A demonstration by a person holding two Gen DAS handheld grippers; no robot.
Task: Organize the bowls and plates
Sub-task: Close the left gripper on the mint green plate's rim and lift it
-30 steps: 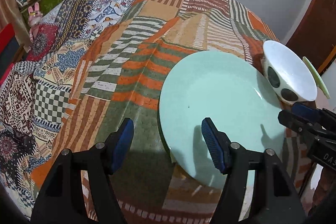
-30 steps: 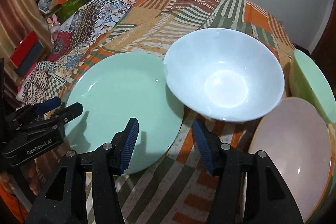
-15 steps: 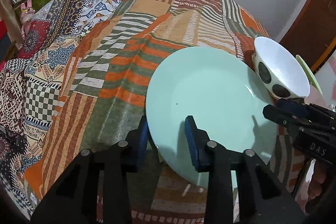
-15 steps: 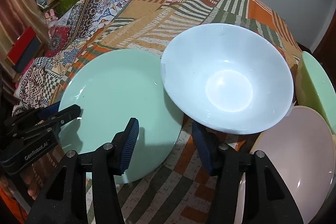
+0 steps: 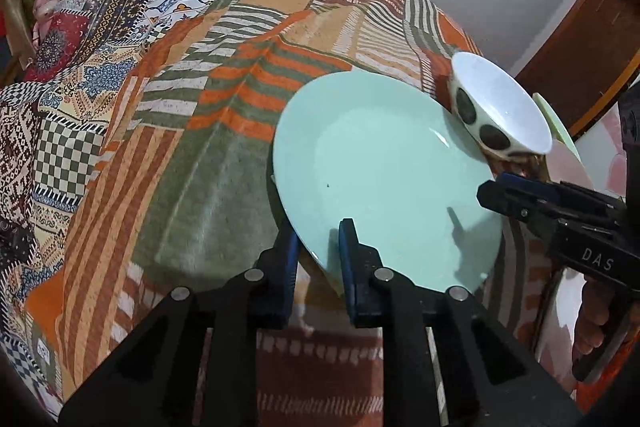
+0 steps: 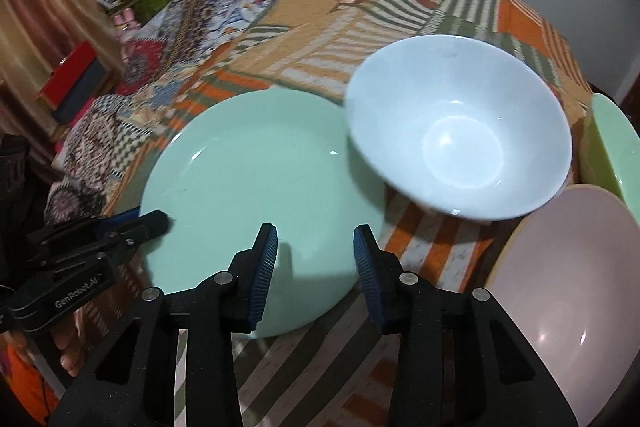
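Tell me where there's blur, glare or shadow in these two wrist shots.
Left wrist view: sharp, with the hand-held gripper's shadow on the mint-green plate. Right wrist view: white bowl rim motion-blurred, glints in the pink bowl, fisheye-bent tablecloth.

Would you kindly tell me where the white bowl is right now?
In the right wrist view the white bowl sits right of centre on the patchwork cloth, between the mint plate and the pink plate.

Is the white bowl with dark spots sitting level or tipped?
Tipped. The white bowl with dark spots leans with one side resting on the rim of the mint-green plate, so its opening faces sideways.
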